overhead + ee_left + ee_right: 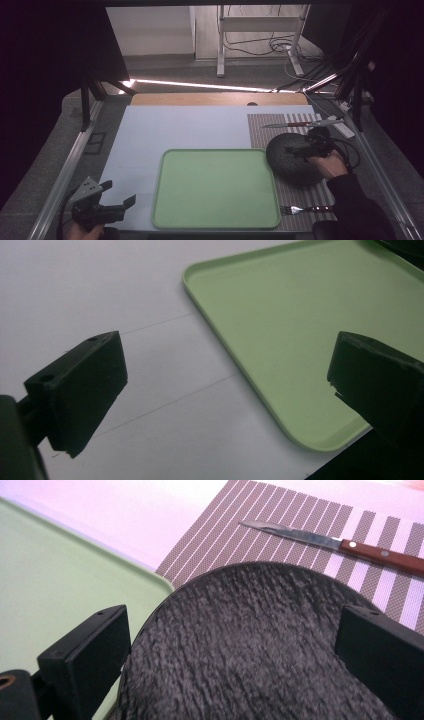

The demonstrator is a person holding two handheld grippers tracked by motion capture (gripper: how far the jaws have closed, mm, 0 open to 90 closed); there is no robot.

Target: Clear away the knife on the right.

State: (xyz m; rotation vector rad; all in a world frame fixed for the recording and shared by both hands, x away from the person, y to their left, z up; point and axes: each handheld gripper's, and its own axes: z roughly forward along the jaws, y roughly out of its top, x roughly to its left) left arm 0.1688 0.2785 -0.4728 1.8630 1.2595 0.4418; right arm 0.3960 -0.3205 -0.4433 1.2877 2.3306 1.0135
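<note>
Left gripper held at near left, jaws spread wide, nothing between them, over pale blue mat. Flat light-green rectangular plastic tray lies centre-near, bare. Dark round textured plate rests on striped grey woven placemat, just right of tray. Right gripper poised above plate, jaws wide, no grasp seen. Wooden-handled knife far on placemat, fork near. Step judged: reach for plate. Next move judged: rim to be straddled, jaws closed.
</note>
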